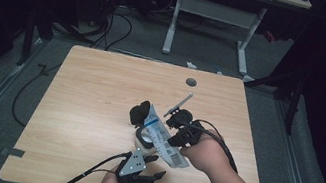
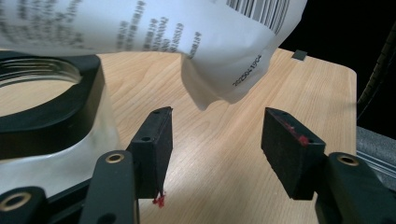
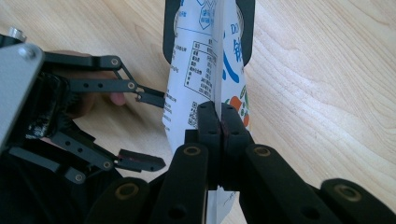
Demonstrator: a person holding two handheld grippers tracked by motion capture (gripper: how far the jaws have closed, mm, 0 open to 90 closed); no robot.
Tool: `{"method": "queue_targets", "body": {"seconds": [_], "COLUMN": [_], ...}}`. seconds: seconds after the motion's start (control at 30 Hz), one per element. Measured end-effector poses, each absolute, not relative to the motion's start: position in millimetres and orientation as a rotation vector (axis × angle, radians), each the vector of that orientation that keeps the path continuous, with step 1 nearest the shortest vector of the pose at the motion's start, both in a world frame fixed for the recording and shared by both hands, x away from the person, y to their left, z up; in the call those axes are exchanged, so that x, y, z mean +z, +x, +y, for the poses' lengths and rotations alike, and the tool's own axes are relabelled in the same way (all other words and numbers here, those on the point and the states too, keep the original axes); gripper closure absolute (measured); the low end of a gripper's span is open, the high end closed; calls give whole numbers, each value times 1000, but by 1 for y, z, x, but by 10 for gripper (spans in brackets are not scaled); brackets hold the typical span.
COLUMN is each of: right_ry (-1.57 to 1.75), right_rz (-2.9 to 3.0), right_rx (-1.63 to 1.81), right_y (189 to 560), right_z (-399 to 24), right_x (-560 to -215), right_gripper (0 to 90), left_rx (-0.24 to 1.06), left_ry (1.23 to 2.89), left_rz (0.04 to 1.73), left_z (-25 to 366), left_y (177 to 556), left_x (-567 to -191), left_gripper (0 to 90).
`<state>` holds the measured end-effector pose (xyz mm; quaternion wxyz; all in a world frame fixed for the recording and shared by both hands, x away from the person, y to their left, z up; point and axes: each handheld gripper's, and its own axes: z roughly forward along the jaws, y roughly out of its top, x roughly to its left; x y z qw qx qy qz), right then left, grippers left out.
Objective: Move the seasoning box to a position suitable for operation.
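A white printed pouch (image 1: 162, 139) (image 2: 210, 37) (image 3: 205, 70) hangs over a black threaded ring (image 2: 46, 116) (image 3: 247, 28) that sits on a clear container (image 1: 142, 141). My right gripper (image 1: 171, 132) (image 3: 219, 112) is shut on the pouch's edge and holds it up. My left gripper (image 1: 158, 167) (image 2: 215, 126) (image 3: 156, 130) stands open near the table's front edge, just below the pouch. Only bare table shows between its pads. A black piece (image 1: 139, 113) stands at the far side of the container.
The wooden table (image 1: 90, 89) has a round cable hole (image 1: 191, 82) near its far edge. Behind it stands a white desk frame (image 1: 210, 13), with cables on the floor at the left.
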<state>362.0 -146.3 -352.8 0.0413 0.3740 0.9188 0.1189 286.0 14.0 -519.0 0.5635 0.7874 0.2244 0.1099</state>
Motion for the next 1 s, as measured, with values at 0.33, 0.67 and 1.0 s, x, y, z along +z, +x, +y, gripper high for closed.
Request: {"method": "queue_targets", "body": {"seconds": [0.33, 0.67, 1.0], "right_ry": [1167, 1168, 1200], "right_rz": [2806, 2805, 2788], "right_rx": [373, 380, 377], "right_y": [360, 358, 355], "right_z": [-149, -154, -162], "right_x": [-355, -356, -357], "right_gripper": [897, 897, 897], "left_rx": [261, 307, 411], "left_ry": [1864, 1851, 1861], "left_rz": [525, 564, 650], "left_z": [38, 68, 123], "left_y": [287, 292, 309], "left_x": [-520, -517, -515], "left_gripper": [409, 408, 406]}}
